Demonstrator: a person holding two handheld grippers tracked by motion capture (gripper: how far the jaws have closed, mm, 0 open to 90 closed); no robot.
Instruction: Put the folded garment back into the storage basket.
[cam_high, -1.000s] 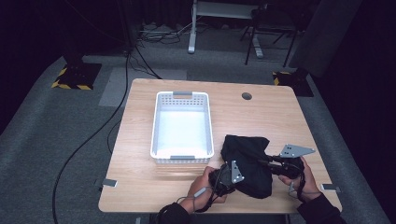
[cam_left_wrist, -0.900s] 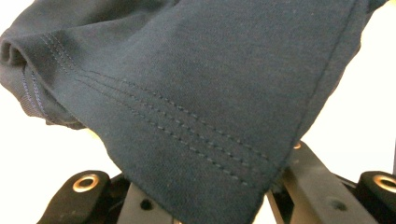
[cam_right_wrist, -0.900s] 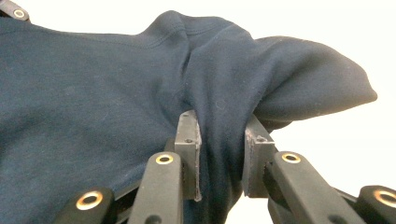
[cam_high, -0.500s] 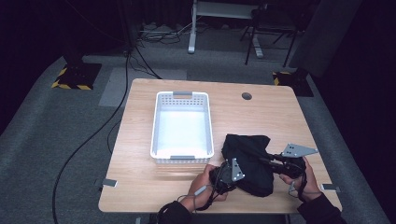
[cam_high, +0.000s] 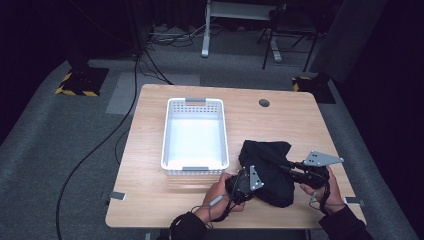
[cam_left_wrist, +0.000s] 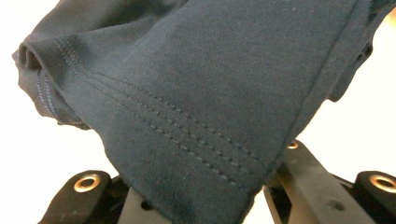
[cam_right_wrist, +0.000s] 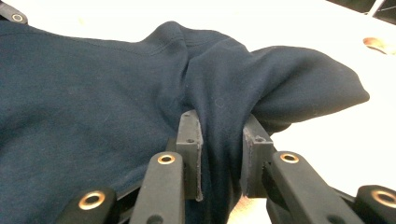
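- The white basket (cam_high: 195, 135) stood left of centre on the wooden table (cam_high: 280, 120), and its inside looked bare, so nothing had been placed in it yet.
- Just right of the basket's near corner, the left gripper (cam_high: 243, 182) sat at the left edge of the dark garment (cam_high: 267, 170); in the left gripper view a hemmed fold of that garment (cam_left_wrist: 196, 107) draped down between the 2 jaws, which appeared closed on it, though the cloth hid the actual contact.
- The garment lay bunched in a heap on the table's near right part, beside the basket and not in it.
- At the far right, the right gripper (cam_high: 295, 170) reached into the heap; in the right gripper view its 2 jaws were pinched together on a raised ridge of the fabric (cam_right_wrist: 219, 126).
- As a judgement, the work stood at an early stage: both grips seemed taken, but the cloth was neither lifted clear, spread flat nor folded, and any move to the basket remained to be done.
- The garment was soft navy-black knit, matte, with 2 parallel rows of stitching along the hem; it looked limp, likely to sag and slip if held by a thin fold.
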